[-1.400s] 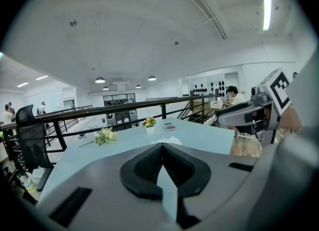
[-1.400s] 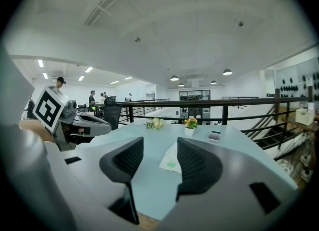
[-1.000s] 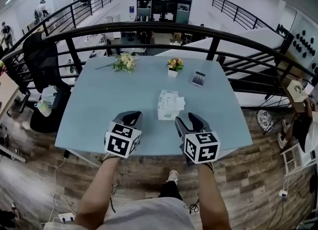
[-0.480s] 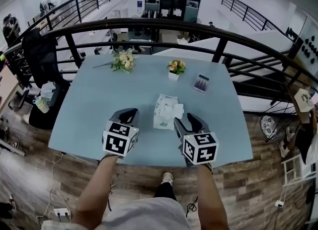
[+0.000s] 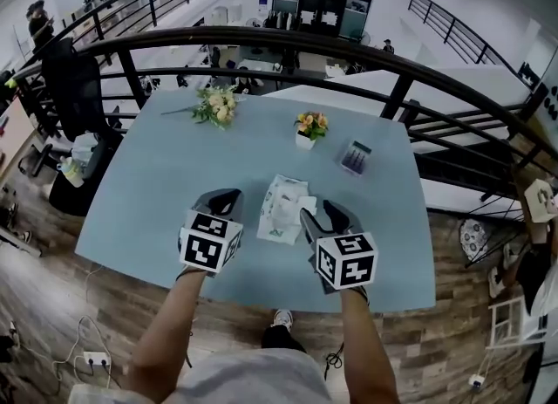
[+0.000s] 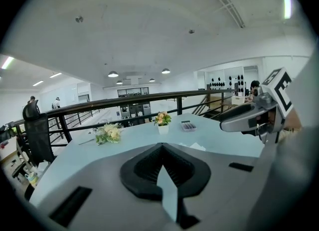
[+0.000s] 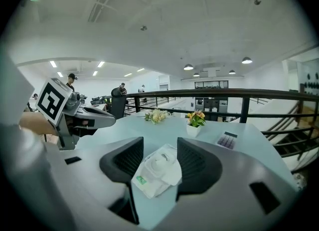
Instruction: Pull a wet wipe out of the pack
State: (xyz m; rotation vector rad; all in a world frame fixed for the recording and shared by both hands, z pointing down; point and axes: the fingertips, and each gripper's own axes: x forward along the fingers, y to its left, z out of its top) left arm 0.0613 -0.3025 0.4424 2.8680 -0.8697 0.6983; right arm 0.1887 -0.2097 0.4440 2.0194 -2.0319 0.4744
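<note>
The white wet wipe pack (image 5: 283,208) lies flat on the light blue table (image 5: 174,175), its lid flap up. My right gripper (image 5: 319,213) is open just right of the pack. In the right gripper view the pack (image 7: 158,169) shows in the gap between the two dark pads (image 7: 125,161), just ahead of my right gripper (image 7: 159,147); nothing is held. My left gripper (image 5: 228,195) hovers left of the pack, apart from it. In its own view my left gripper (image 6: 160,147) is shut with its pads meeting and nothing between them.
A flower bunch (image 5: 216,106) lies at the far left of the table. A small potted flower (image 5: 309,126) and a dark calculator (image 5: 356,157) stand behind the pack. A black railing (image 5: 288,40) runs behind the table, and an office chair (image 5: 74,88) stands to its left.
Both grippers have come forward over the table toward the pack. The right one now sits close beside the pack's right edge. The pack has not moved.
</note>
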